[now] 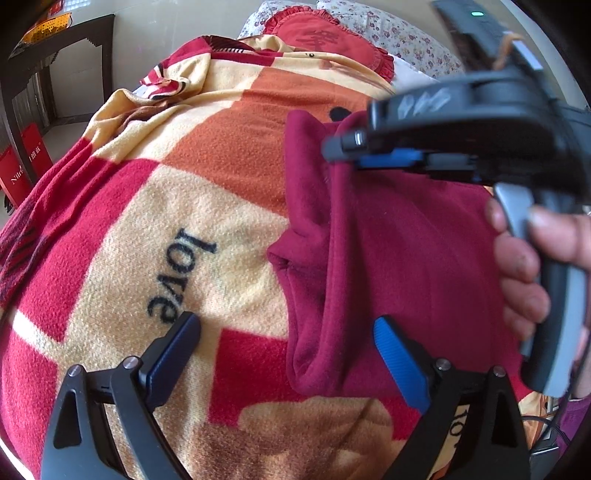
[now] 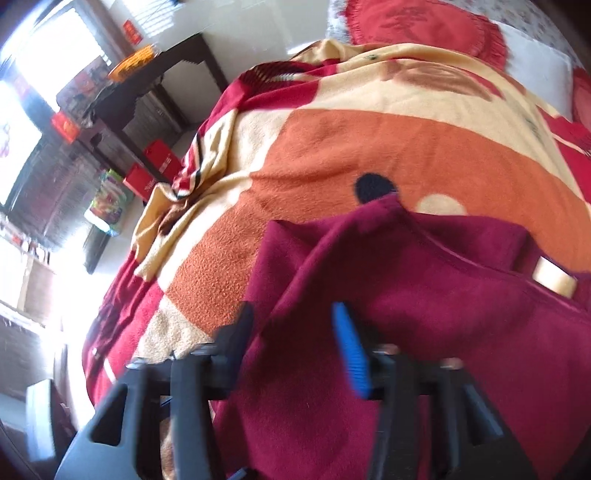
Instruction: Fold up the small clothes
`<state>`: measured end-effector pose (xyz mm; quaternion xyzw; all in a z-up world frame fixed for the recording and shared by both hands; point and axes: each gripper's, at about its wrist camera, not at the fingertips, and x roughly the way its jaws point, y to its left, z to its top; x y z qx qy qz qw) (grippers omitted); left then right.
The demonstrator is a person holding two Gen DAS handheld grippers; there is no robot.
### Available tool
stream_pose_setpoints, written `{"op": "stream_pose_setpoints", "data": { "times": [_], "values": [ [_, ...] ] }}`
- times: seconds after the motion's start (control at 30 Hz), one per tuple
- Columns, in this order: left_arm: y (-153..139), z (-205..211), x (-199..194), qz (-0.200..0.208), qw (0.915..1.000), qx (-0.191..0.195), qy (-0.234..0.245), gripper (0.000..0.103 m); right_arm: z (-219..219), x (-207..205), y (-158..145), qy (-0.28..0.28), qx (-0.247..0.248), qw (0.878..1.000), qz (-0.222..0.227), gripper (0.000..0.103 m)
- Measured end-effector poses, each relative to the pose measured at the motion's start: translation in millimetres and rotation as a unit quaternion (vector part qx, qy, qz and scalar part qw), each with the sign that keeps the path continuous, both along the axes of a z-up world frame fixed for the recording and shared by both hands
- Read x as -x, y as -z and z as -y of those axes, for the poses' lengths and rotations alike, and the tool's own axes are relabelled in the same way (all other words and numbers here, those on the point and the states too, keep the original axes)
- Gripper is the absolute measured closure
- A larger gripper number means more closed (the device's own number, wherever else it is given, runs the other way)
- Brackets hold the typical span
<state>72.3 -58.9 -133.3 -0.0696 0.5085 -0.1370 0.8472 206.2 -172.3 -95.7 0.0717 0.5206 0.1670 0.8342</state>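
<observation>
Two claws work over a bed spread with a fleece blanket [image 1: 147,221] in red, cream and orange squares. Nearest the left camera, the left gripper [image 1: 288,325] hangs with its jaws spread wide and nothing between the pads. Its black finger sits above a cream square printed with the word "love". Its blue finger sits above the near edge of the maroon garment [image 1: 406,240].

The garment lies on the blanket to the right of the left view. Its left side is doubled over into a thick rolled fold that runs away from the camera. A pale tag [image 2: 554,278] shows on the cloth at the right of the right wrist view.

Beyond that, a hand [image 1: 524,266] wraps the grey handle of the right gripper [image 1: 340,147]. In the left view its tips are pinched together on the far top corner of the fold, and the cloth rises to them in a peak. In the blurred right wrist view, maroon fabric fills the space between the same claw's fingers [image 2: 291,317].

Farther off, the blanket bunches at its far left corner. Past it lie a red frilled cushion [image 1: 325,33] and a floral sheet [image 1: 399,33]. A dark wooden table [image 1: 55,48] stands at the far left with red boxes [image 1: 26,170] beneath it
</observation>
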Motion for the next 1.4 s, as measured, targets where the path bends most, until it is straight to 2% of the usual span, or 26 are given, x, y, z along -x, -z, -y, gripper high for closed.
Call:
{"op": "stream_pose_setpoints", "data": {
  "times": [0.07,0.13,0.2,0.33,0.4,0.43,0.47,0.57,0.63,0.77,0.8,0.83,0.87,0.9,0.97,1.03,1.1,1.2,1.23,1.3,1.33,1.37,1.4],
  "values": [
    [0,-3,1,-0.001,1.0,0.008,0.001,0.006,-4,-1,1,0.002,0.013,1.0,0.001,0.103],
    [1,-5,1,0.002,0.9999,0.016,0.0,0.006,-9,6,-12,-0.007,0.004,1.0,0.029,0.103],
    [2,-6,1,0.002,0.9998,0.02,-0.003,0.005,-13,8,-15,-0.018,0.015,0.999,0.039,0.103],
    [1,-6,1,0.002,0.9997,0.023,-0.003,0.004,-15,-2,3,-0.023,0.018,1.0,0.003,0.103],
    [1,-8,1,0.003,0.9995,0.03,-0.004,0.004,-11,-2,-6,-0.015,0.004,1.0,0.008,0.087],
    [1,-8,1,0.002,0.9995,0.03,-0.004,0.004,-11,-3,-11,-0.008,0.003,1.0,0.013,0.071],
    [1,-7,1,0.002,0.9996,0.027,-0.003,0.004,-11,-3,-13,0.0,0.009,1.0,0.017,0.065],
    [1,-6,2,0.003,0.9997,0.025,-0.004,0.004,-22,-11,-12,-0.001,0.055,0.998,0.011,0.064],
    [1,-6,2,0.004,0.9997,0.025,-0.004,0.004,-32,-21,0,-0.004,0.085,0.996,-0.014,0.064],
    [2,-6,4,0.004,0.9997,0.023,-0.003,0.004,-51,-29,12,-0.014,0.112,0.994,-0.013,0.043],
    [2,-5,4,0.004,0.9998,0.02,-0.002,0.004,-56,-30,14,-0.021,0.125,0.992,-0.008,0.043],
    [2,-4,4,0.005,0.9998,0.017,-0.001,0.004,-58,-30,15,-0.023,0.132,0.991,-0.002,0.046],
    [2,-2,4,0.006,0.9999,0.014,-0.001,0.004,-56,-28,14,-0.018,0.135,0.991,0.009,0.064],
    [1,-1,4,0.006,0.9999,0.01,0.0,0.004,-51,-27,11,-0.004,0.137,0.99,0.021,0.077],
    [0,2,4,0.006,1.0,0.002,-0.001,0.004,-32,-23,6,0.006,0.084,0.996,0.022,0.097],
    [-3,8,2,0.008,0.9999,-0.013,-0.002,0.004,-14,-18,-2,0.012,0.038,0.999,0.021,0.103],
    [-8,15,-1,0.017,0.9997,-0.019,-0.001,0.004,3,-10,-13,0.015,0.0,0.999,0.03,0.103],
    [-13,22,-6,0.02,0.9998,0.006,-0.001,0.005,20,0,-27,0.021,-0.032,0.999,0.036,0.103],
    [-14,24,-10,0.021,0.9997,0.015,0.0,0.008,27,5,-33,0.021,-0.044,0.998,0.04,0.103],
    [-15,25,-18,0.015,0.9993,0.034,0.004,0.024,33,10,-40,0.02,-0.049,0.998,0.045,0.103],
    [-14,27,-21,0.004,0.999,0.044,0.011,0.044,36,13,-41,0.02,-0.051,0.997,0.045,0.103],
    [-13,29,-24,-0.005,0.9984,0.054,0.019,0.06,40,15,-42,0.022,-0.057,0.997,0.043,0.103],
    [-13,31,-25,-0.011,0.9978,0.061,0.022,0.063,42,17,-41,0.023,-0.062,0.997,0.039,0.103]
  ]
}}
